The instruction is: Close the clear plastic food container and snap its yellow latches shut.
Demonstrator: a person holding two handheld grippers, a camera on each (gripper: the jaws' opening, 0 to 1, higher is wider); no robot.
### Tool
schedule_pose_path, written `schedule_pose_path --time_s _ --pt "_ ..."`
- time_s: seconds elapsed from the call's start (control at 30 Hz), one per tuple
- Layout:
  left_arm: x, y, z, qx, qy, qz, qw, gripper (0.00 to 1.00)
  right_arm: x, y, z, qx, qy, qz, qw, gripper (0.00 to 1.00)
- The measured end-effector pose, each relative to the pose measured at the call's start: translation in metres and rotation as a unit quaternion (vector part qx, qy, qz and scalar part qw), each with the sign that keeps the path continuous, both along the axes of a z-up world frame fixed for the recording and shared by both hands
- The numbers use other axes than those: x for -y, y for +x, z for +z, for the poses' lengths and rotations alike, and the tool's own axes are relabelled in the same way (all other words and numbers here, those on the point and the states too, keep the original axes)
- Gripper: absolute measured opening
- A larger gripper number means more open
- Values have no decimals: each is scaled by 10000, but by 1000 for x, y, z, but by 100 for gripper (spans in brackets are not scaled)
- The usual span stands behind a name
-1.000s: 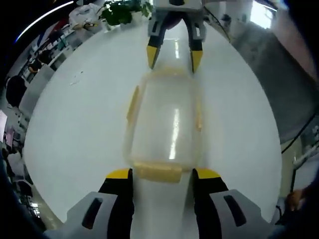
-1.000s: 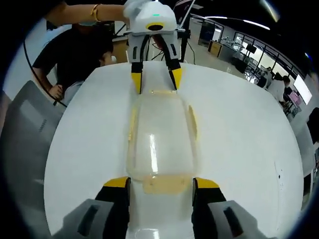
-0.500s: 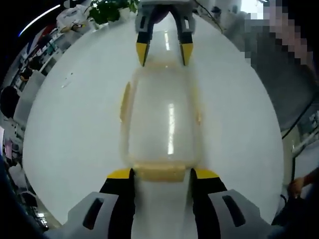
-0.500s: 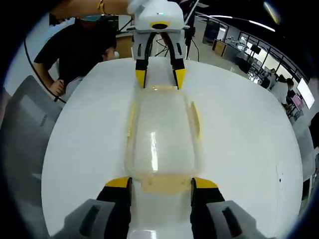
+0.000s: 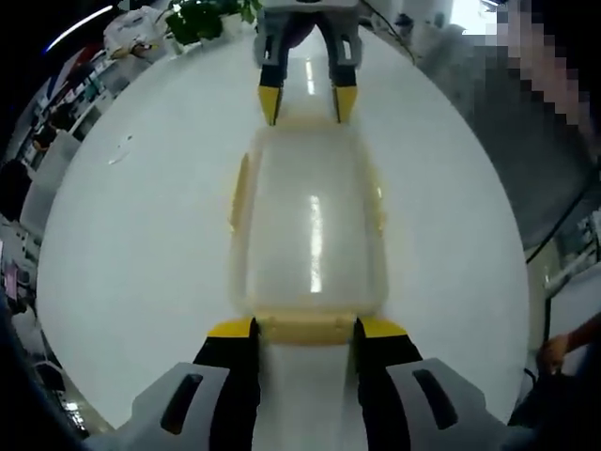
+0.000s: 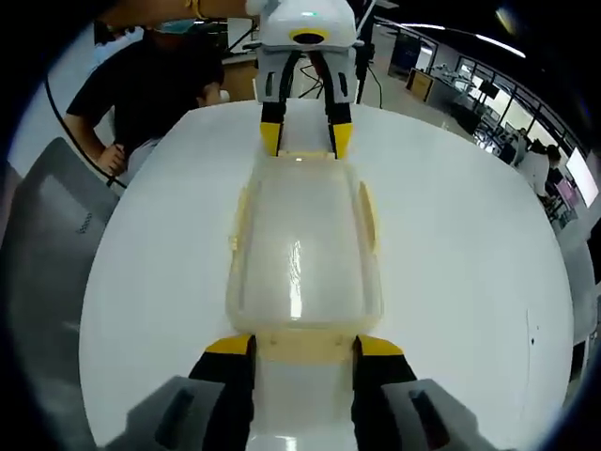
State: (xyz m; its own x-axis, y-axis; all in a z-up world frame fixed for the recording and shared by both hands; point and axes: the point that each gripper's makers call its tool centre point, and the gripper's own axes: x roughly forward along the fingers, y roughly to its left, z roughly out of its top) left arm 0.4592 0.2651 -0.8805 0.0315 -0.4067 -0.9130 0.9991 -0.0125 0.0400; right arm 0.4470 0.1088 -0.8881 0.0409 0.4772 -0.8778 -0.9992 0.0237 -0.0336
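The clear plastic food container (image 5: pixel 310 230) lies lengthwise on the round white table (image 5: pixel 141 244), its lid down over the body, with one gripper at each short end. In the left gripper view, the left gripper (image 5: pixel 306 328) has its two yellow-tipped jaws apart, one on either side of the near end latch (image 5: pixel 306 328), which sits between the tips; whether the tips touch the latch I cannot tell. At the far end of the same view the right gripper (image 5: pixel 307 105) comes down from the top with its jaws apart too, the tips standing at the far corners of the container. Yellow side latches (image 5: pixel 239 191) show along the long edges, lying close to the walls. In the right gripper view the layout is mirrored: the right gripper (image 6: pixel 303 347) straddles the near end latch (image 6: pixel 303 345) with jaws spread, and the left gripper (image 6: pixel 305 139) stands at the far end of the container (image 6: pixel 302 249), spread the same way, its tips at the far latch. Beyond the table (image 6: pixel 470 244) in that view a person in a dark top (image 6: pixel 141 89) stands at the far edge. A potted plant (image 5: pixel 202 17) sits at the far rim of the table in the left gripper view
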Motion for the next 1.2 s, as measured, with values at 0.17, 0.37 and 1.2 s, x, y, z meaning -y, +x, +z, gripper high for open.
schedule_pose_path --time_s 0.17,0.37,1.2 --pt "1 0 0 -16 44 24 10000 39 0 0 0 -65 11 -29 10000 38" --pt "1 -1 -1 -4 190 80 9998 39 0 -1 -1 -154 23 -72 9999 38" --pt "2 -1 -1 42 254 34 9997 37 1 -3 -1 -162 -75 -83 9998 37"
